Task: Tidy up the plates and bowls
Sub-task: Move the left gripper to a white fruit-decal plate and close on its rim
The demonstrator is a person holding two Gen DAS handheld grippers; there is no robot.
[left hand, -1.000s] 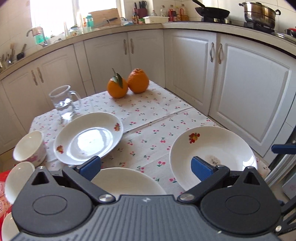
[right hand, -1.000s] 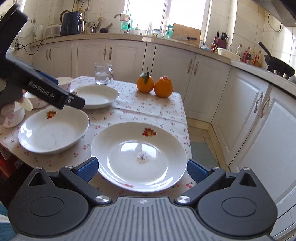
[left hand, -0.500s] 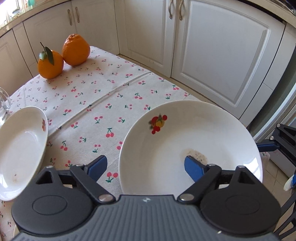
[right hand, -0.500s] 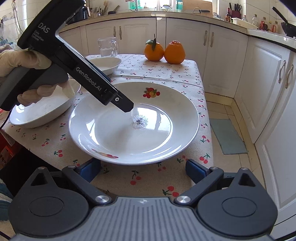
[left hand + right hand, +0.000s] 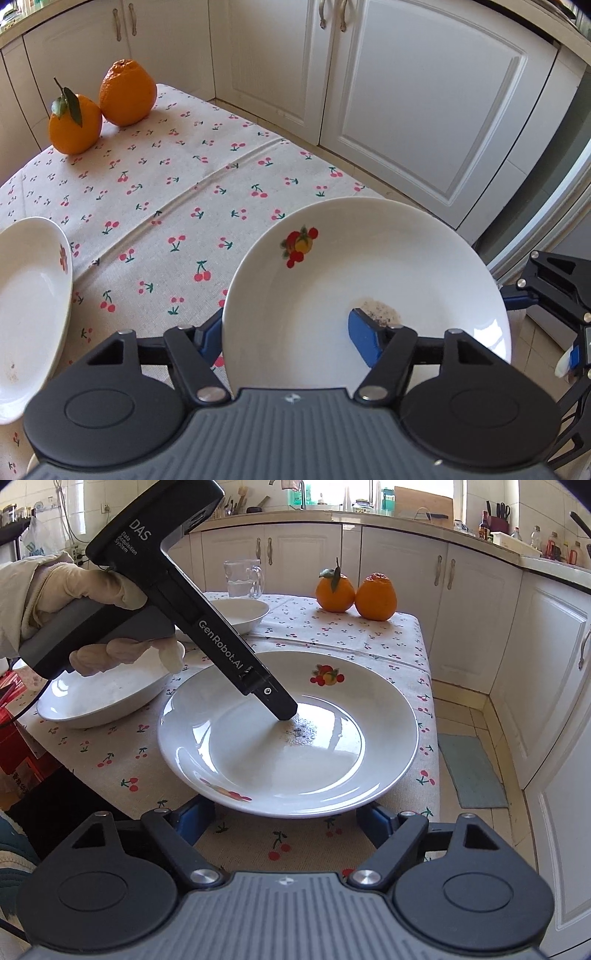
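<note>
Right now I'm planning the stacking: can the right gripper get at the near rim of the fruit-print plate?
Probably yes: the right gripper is open, its fingers flanking the plate's near rim. The left gripper straddles the opposite rim.

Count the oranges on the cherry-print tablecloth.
2: the leafy, stemmed orange and the plain round orange beside it stand together at the table's far end, beyond the plates. None appear hidden.

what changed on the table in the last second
The left gripper swung right from the other dishes and came down over the fruit-print plate, one finger inside, one outside its near rim. The right gripper closed in on the same plate. Plate, oranges and side plate stayed put.
</note>
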